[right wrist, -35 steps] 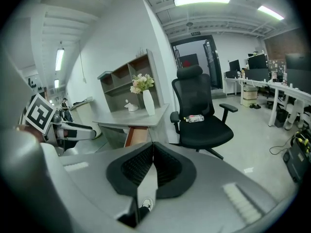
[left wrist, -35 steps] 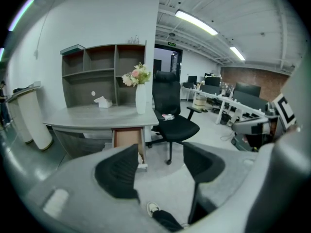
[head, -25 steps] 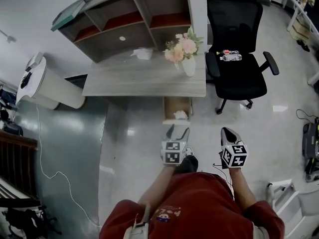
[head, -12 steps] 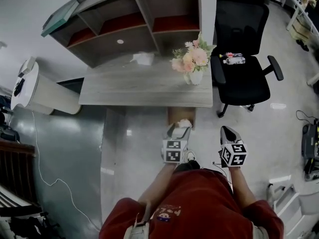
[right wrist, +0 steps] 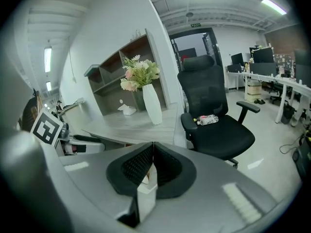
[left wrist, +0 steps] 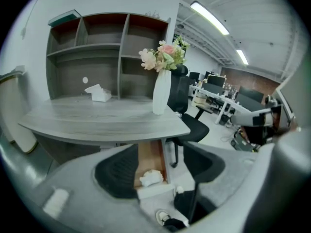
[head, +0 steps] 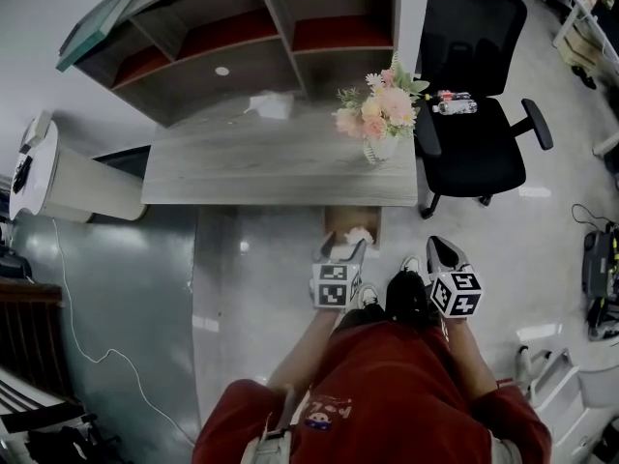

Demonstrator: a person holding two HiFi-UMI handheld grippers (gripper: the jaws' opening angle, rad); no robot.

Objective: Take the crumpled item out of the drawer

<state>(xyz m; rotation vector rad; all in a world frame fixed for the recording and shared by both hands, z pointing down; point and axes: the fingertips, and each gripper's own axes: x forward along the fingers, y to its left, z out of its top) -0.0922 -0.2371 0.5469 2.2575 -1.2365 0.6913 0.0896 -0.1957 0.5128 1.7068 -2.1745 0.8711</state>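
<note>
The drawer (head: 338, 222) stands open under the right end of the table (head: 261, 167). The crumpled item (left wrist: 151, 177), a white wad, lies at the drawer's front end (close against the front panel). The left gripper (head: 343, 249) hovers just before the drawer, its fingers spread apart and holding nothing; the wad shows in the gap beyond them. The right gripper (head: 437, 247) hangs beside it, fingers pressed together, empty. A vase of flowers (head: 380, 124) stands on the table above the drawer.
</note>
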